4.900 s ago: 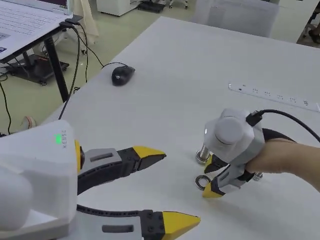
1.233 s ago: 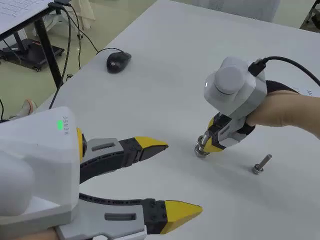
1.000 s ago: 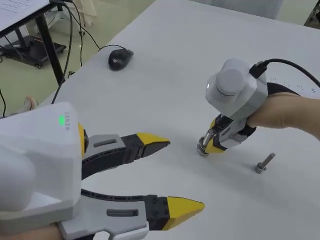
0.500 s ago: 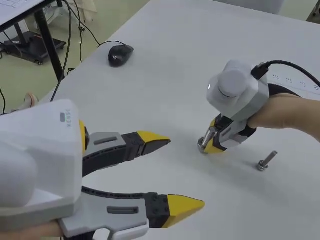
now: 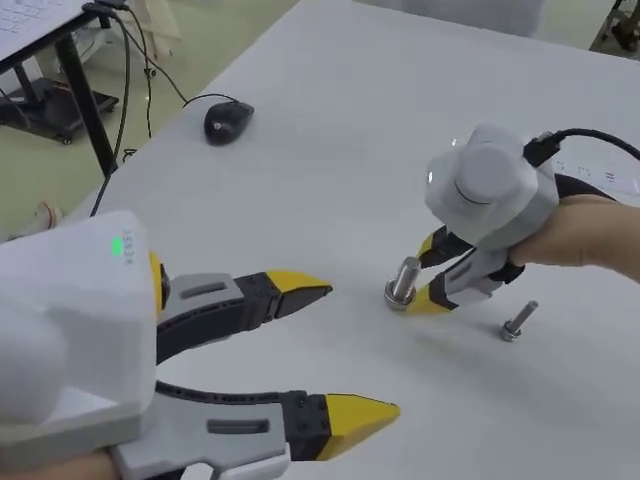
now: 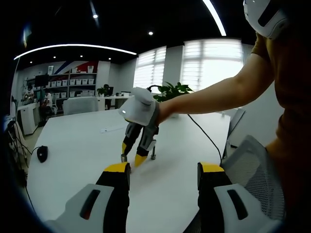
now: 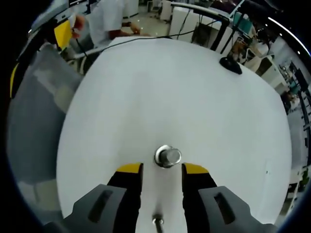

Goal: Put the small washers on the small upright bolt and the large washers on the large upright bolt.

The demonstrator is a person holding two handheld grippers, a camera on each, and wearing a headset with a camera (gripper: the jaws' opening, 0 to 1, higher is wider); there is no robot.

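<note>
Left gripper (image 5: 335, 350) hangs nearest, its jaws spread and empty. Beyond it the right gripper (image 5: 428, 275), likewise spread and empty, is much closer to the large steel upright bolt (image 7: 168, 156), whose vertical shaft stands just ahead between its tips. The small steel bolt (image 5: 512, 325) stands nearby to the right. How many washers ring the large bolt's base is hard to make out.

The large bolt (image 5: 402, 280) stands upright on the white table (image 5: 330, 160). My right gripper (image 5: 430, 274) sits just beside it, jaws parted. The small bolt (image 5: 515, 322) is past that gripper. My left gripper (image 5: 335, 350) hangs near the large bolt's other side, its 2 jaws spread wide. A mouse (image 5: 228, 121) sits well apart.
</note>
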